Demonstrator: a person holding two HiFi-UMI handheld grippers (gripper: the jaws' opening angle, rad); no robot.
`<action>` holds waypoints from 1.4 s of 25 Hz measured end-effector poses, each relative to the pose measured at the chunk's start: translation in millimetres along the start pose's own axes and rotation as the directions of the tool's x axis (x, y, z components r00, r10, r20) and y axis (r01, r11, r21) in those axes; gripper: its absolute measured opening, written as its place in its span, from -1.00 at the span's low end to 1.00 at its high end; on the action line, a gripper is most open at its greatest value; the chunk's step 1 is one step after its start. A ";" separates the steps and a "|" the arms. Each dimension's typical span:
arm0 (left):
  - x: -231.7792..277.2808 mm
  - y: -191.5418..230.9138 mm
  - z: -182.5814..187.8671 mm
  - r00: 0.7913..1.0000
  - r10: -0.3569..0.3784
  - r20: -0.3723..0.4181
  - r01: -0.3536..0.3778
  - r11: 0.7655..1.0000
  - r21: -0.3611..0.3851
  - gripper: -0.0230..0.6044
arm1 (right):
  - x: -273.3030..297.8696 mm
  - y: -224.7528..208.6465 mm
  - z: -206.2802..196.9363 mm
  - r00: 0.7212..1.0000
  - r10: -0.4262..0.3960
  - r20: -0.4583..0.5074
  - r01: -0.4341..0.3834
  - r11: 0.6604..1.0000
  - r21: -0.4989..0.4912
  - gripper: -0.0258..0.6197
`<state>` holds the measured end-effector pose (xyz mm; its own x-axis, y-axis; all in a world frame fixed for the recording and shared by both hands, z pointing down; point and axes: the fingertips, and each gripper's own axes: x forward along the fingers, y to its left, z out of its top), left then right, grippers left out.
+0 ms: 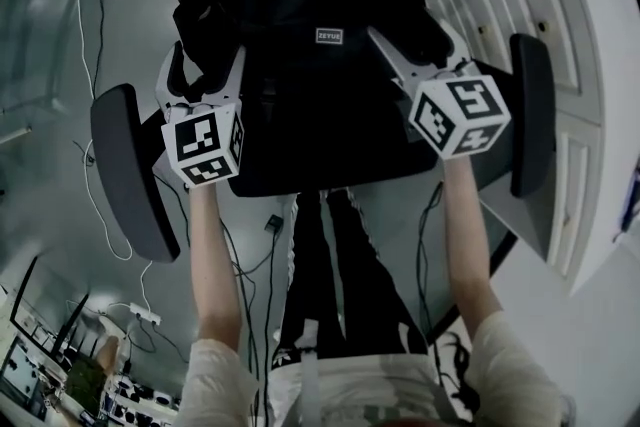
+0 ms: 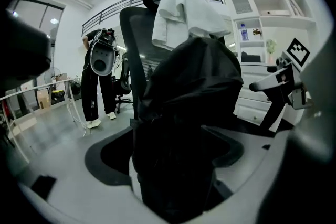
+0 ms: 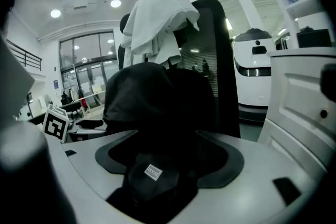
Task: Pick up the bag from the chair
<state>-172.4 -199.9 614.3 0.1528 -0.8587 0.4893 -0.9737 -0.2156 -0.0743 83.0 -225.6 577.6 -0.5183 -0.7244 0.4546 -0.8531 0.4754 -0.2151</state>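
Observation:
A black bag with a small white label sits on the seat of a black office chair. My left gripper is at the bag's left side and my right gripper at its right side. Both stand open with bag fabric between their wide jaws. In the left gripper view the bag fills the gap of the left gripper. In the right gripper view the right gripper has the bag's labelled front flap lying between its jaws. No pad visibly presses on the fabric.
A white cloth hangs over the chair's backrest. The armrests flank the seat. A white cabinet stands close on the right. Cables trail on the grey floor. A person stands in the background.

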 end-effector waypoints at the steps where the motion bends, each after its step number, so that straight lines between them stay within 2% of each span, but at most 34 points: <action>1: 2.7 2.3 -2.6 1.000 0.005 -0.011 -0.005 1.000 0.003 0.28 | 3.7 -1.7 -2.7 1.000 0.011 -0.018 -0.011 1.000 0.000 0.02; 10: 26.4 23.8 -28.2 0.994 0.024 -0.110 -0.026 0.999 -0.020 0.32 | 40.8 -24.7 -38.1 0.988 0.020 -0.156 -0.020 1.000 -0.001 0.04; 19: 50.1 22.1 -54.3 0.982 0.011 -0.188 -0.013 1.000 -0.006 0.32 | 73.8 -44.4 -73.0 0.968 0.046 -0.248 -0.031 0.997 0.064 0.04; 23: 56.2 21.5 -59.7 0.979 0.000 -0.203 -0.009 0.999 -0.043 0.32 | 80.5 -52.3 -86.5 0.957 0.057 -0.285 -0.031 0.995 0.095 0.04; 31: 70.9 13.4 -69.5 0.974 -0.060 -0.216 0.035 0.992 -0.118 0.32 | 98.0 -52.6 -98.8 0.946 0.125 -0.300 -0.078 0.984 0.161 0.04; 35: 79.7 11.8 -74.8 0.971 -0.068 -0.231 0.041 0.992 -0.118 0.32 | 107.4 -42.1 -104.8 0.932 0.179 -0.315 -0.144 0.981 0.131 0.04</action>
<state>-184.3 -236.1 717.5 0.1755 -0.7114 0.6805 -0.9797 -0.1944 0.0495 69.6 -271.0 726.1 -0.6165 -0.4330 0.6576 -0.7701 0.5053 -0.3894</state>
